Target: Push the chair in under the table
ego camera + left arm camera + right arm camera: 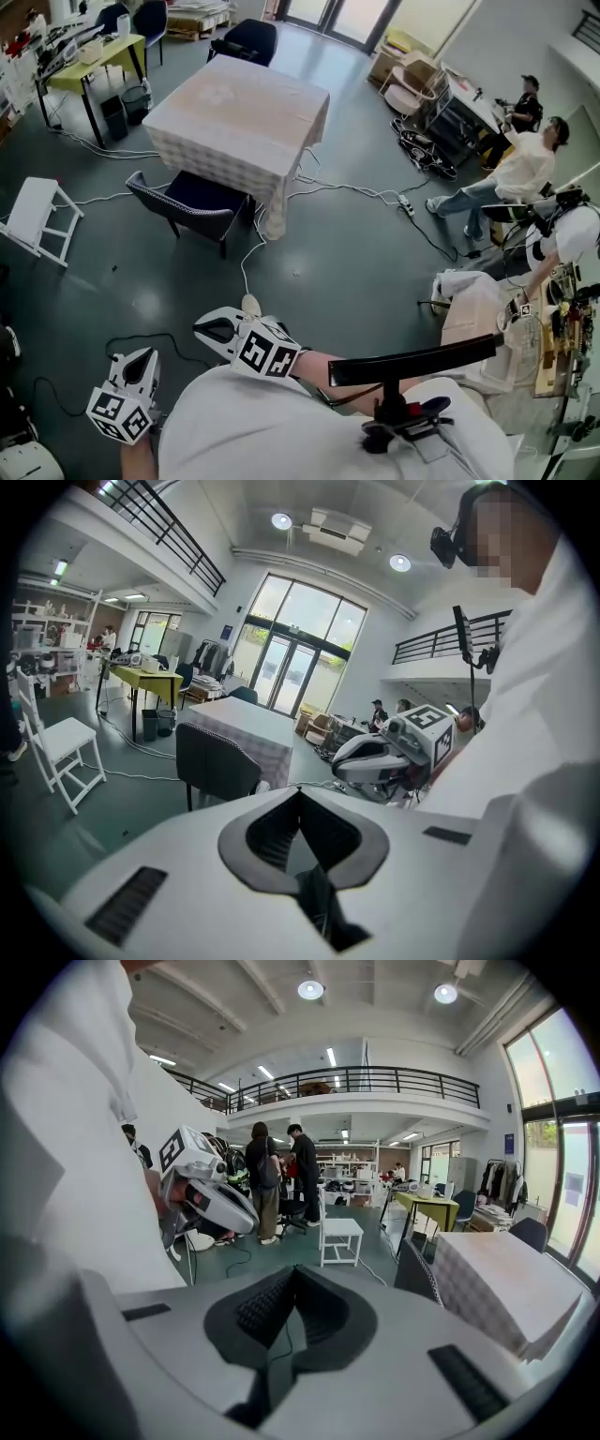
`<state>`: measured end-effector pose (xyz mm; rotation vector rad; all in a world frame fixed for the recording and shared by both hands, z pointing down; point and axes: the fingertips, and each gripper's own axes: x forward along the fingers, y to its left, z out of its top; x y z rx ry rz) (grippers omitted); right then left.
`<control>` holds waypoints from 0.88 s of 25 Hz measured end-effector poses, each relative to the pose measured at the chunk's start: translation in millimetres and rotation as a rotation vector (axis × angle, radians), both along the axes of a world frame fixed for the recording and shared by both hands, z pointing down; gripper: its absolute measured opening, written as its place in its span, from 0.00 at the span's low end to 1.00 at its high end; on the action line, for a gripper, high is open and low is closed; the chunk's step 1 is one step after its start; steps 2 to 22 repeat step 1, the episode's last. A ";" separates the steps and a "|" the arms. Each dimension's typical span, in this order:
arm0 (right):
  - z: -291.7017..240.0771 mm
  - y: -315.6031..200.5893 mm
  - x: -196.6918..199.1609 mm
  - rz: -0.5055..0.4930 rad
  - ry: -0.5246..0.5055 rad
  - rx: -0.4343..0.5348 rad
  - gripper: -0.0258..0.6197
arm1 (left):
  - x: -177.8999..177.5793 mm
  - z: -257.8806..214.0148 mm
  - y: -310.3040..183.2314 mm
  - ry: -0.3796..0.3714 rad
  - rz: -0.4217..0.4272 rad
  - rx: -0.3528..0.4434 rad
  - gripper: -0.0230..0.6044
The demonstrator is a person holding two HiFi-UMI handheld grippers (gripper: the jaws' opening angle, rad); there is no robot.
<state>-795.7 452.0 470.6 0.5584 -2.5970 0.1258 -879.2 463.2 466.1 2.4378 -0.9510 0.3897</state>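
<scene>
A dark padded chair (187,206) stands pulled out from the near left side of the cloth-covered table (234,112), its back toward me. It also shows ahead in the left gripper view as the chair (217,761) in front of the table (248,724), and at the right of the right gripper view, chair (417,1274) beside table (506,1283). My left gripper (142,358) and right gripper (210,328) are held low near my body, well short of the chair. Both are shut with nothing between the jaws, as seen at the left gripper (300,794) and right gripper (292,1271).
A white folding stool (37,220) stands to the left. Cables (248,258) trail over the floor between me and the table. A second dark chair (246,39) sits at the table's far side. A yellow-green desk (98,52) is at the far left; people and cluttered benches (511,173) are at the right.
</scene>
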 end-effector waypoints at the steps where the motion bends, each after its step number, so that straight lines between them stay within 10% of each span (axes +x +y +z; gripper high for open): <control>1: 1.3 -4.9 2.0 0.003 0.003 -0.002 0.06 | 2.2 1.7 -4.7 0.000 0.003 -0.003 0.05; 22: 1.3 -4.9 2.0 0.003 0.003 -0.002 0.06 | 2.2 1.7 -4.7 0.000 0.003 -0.003 0.05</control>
